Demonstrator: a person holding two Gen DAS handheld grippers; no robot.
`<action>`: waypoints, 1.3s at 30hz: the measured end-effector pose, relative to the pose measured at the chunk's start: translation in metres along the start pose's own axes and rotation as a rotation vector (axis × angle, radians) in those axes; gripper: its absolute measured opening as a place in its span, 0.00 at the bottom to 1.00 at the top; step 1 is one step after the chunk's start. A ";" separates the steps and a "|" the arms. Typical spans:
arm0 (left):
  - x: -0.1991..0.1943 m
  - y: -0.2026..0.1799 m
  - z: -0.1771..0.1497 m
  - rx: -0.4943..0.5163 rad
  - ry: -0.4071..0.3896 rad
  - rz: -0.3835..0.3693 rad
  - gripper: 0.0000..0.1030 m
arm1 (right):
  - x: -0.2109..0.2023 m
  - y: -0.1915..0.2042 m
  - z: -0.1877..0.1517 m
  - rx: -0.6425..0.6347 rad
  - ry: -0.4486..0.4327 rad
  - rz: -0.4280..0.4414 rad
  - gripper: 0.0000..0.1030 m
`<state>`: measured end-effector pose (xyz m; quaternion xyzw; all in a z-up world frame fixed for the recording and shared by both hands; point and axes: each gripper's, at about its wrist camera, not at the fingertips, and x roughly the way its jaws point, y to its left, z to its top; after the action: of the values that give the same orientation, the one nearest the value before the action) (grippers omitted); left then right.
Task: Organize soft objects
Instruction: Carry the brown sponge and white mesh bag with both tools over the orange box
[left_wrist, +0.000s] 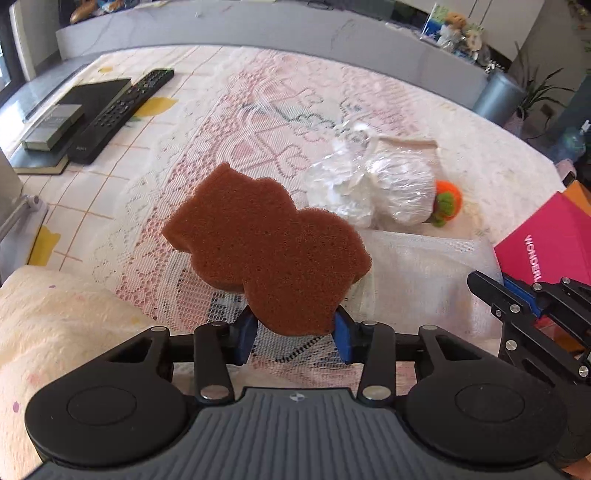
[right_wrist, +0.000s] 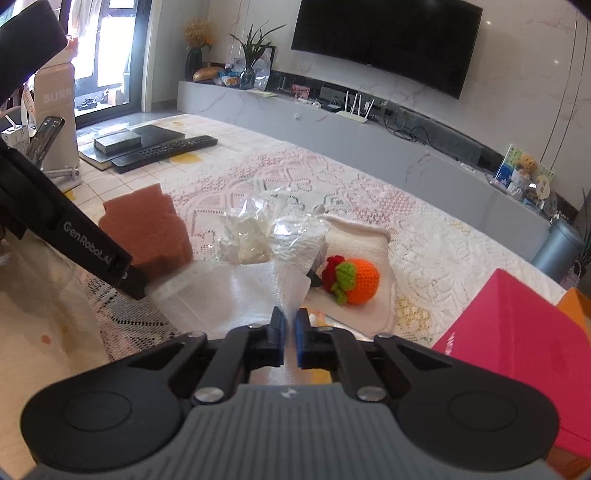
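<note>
Nearest my left camera, the left gripper (left_wrist: 295, 334) pinches the near lobe of a brown sponge (left_wrist: 266, 247) between its blue pads, and the sponge stands up clear of the lace tablecloth (left_wrist: 236, 122). Just right of it lies a white mesh bag (left_wrist: 424, 277). My right gripper (right_wrist: 290, 325) has its jaws pressed together on the near edge of that mesh bag (right_wrist: 236, 291), a thin fold of it caught between the pads.

Beyond the bag sits a bundle wrapped in clear plastic (right_wrist: 273, 236), and to its right a crocheted orange fruit (right_wrist: 354, 280) with a green and red top rests on a white cloth (right_wrist: 369, 240). Near right is a pink box (left_wrist: 550, 254) printed "WONDERL", the rest cut off. Far left, a black remote (left_wrist: 122, 110) lies beside a stack of books (left_wrist: 55, 129).

From the right camera, the left tool's arm reads "GenRobot.AI", and a white bottle (right_wrist: 55, 110) far left reads "BURN".
</note>
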<state>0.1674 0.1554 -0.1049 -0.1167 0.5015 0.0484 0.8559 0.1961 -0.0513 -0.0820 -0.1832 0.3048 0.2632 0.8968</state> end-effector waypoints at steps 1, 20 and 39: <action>-0.004 -0.002 -0.002 0.001 -0.018 -0.005 0.47 | -0.005 -0.001 0.001 0.009 -0.008 -0.003 0.02; -0.059 -0.048 -0.033 0.079 -0.170 -0.115 0.47 | -0.116 -0.048 0.005 0.214 -0.158 -0.110 0.01; -0.112 -0.177 -0.033 0.368 -0.271 -0.316 0.47 | -0.211 -0.137 -0.039 0.357 -0.210 -0.367 0.01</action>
<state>0.1193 -0.0199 0.0034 -0.0286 0.3585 -0.1623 0.9189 0.1163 -0.2553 0.0478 -0.0463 0.2134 0.0559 0.9743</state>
